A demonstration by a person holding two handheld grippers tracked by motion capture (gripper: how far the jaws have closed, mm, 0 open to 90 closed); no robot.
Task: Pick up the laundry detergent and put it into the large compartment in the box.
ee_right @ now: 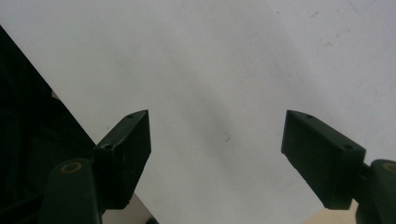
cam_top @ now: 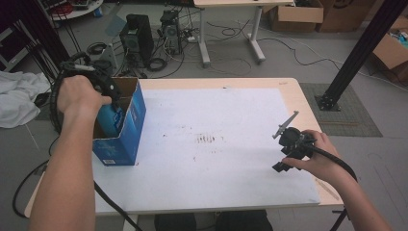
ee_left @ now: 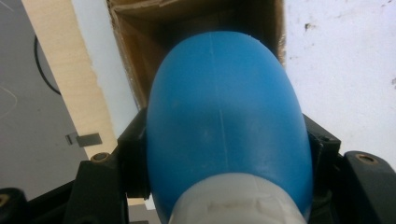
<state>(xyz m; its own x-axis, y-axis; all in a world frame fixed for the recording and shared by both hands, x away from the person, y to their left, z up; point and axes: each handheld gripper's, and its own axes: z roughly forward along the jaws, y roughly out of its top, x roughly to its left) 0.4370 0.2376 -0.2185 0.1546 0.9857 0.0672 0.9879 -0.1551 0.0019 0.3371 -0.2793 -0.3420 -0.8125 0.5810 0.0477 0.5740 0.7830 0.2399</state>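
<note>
One blue bottle (ee_left: 224, 121), white cap toward the camera in the left gripper view, sits pinched between the left claw's (ee_left: 224, 154) jaws, one jaw pressed on each side of its body. The bottle hangs cap-up over, and partly inside, the open top of a blue cardboard box (cam_top: 129, 126), brown inside, flaps open. In the high view the box stands upright at the left edge of the surface (cam_top: 216, 159), approx. mid-depth, w/ the left hand (cam_top: 79, 94) above it and the bottle's blue (cam_top: 108, 120) showing in the opening.

The surface is a white sheet over a light wood top, w/ a few dark scuffs near the middle.

Right claw (cam_top: 281, 166) is well apart from the box, at the near right of the surface, held in the right hand (cam_top: 317, 156). Right gripper view: its jaws (ee_right: 217, 158) are spread wide w/ nothing between them, just bare white sheet below.

On the floor at far left: computer towers (cam_top: 137, 36) and loose cables.
</note>
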